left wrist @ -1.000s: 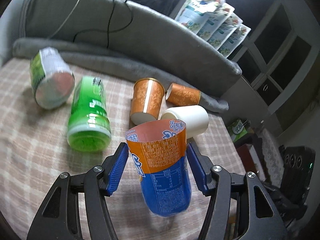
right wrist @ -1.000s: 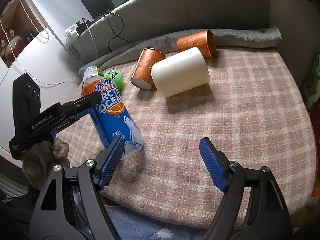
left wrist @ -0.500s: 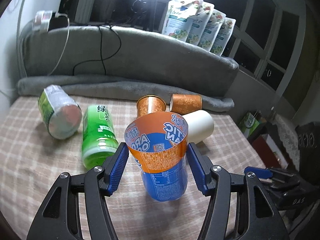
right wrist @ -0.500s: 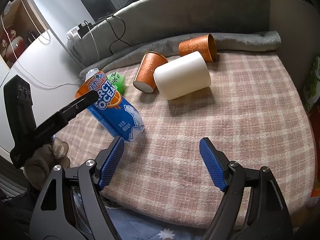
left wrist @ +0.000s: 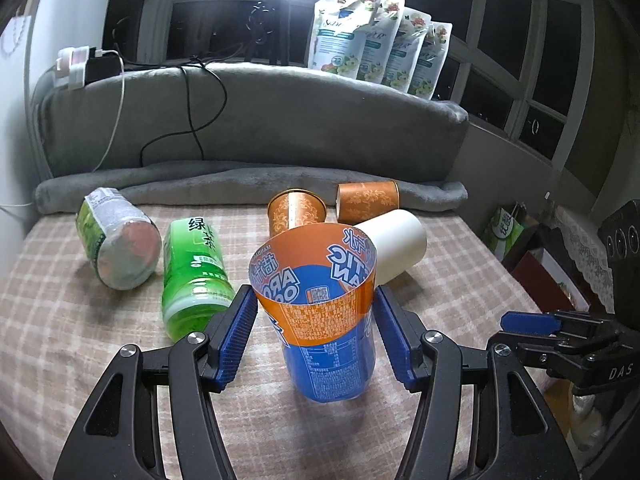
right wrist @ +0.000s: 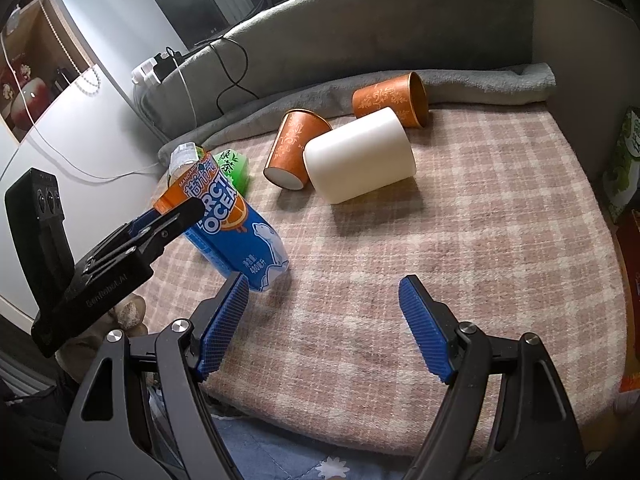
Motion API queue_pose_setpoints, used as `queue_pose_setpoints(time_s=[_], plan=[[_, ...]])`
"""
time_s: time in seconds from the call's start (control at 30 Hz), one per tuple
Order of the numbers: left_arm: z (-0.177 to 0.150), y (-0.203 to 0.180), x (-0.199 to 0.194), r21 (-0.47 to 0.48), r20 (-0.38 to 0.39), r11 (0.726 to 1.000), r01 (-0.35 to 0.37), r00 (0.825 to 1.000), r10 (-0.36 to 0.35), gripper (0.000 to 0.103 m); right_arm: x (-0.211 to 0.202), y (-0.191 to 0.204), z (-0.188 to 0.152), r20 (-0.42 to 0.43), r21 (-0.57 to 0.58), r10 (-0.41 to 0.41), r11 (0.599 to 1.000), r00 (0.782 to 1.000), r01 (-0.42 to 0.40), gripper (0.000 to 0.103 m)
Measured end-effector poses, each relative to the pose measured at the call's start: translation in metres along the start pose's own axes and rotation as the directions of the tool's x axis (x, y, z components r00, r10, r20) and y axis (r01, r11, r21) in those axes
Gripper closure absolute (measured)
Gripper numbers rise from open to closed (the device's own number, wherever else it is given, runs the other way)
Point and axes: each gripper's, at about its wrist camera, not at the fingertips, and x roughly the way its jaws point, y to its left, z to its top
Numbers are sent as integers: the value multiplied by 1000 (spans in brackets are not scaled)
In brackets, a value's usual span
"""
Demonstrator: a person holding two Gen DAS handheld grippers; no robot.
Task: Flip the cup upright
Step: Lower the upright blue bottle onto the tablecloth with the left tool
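Note:
My left gripper [left wrist: 314, 332] is shut on an orange-and-blue cut-bottle cup [left wrist: 320, 312], open end up, its base on the plaid cloth [left wrist: 80, 360]. In the right wrist view the same cup [right wrist: 236, 224] leans toward the left, held by the left gripper. My right gripper [right wrist: 324, 328] is open and empty above the cloth near its front edge. A white cup [right wrist: 360, 166], two orange paper cups [right wrist: 294, 148] [right wrist: 390, 98] and a green cup [left wrist: 196, 276] lie on their sides.
A clear green-labelled cup [left wrist: 116, 248] lies at the left. A rolled grey blanket [left wrist: 240, 184] and grey backrest [left wrist: 260, 120] bound the far side. Refill pouches [left wrist: 380, 56] stand on the ledge behind. The cloth drops off at the right edge [right wrist: 616, 280].
The left gripper has turned the orange-and-blue cup more upright and set its base down on the cloth. The right gripper has stayed open and almost still.

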Motion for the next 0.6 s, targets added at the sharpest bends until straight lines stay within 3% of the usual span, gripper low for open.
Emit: queue_pose_setpoints(time_s=[0.6], plan=[[-10,-15,-11,67,-11,997,30,1000,-29,43,-4,6,1,18,-12,2,1000,1000,-2,23]])
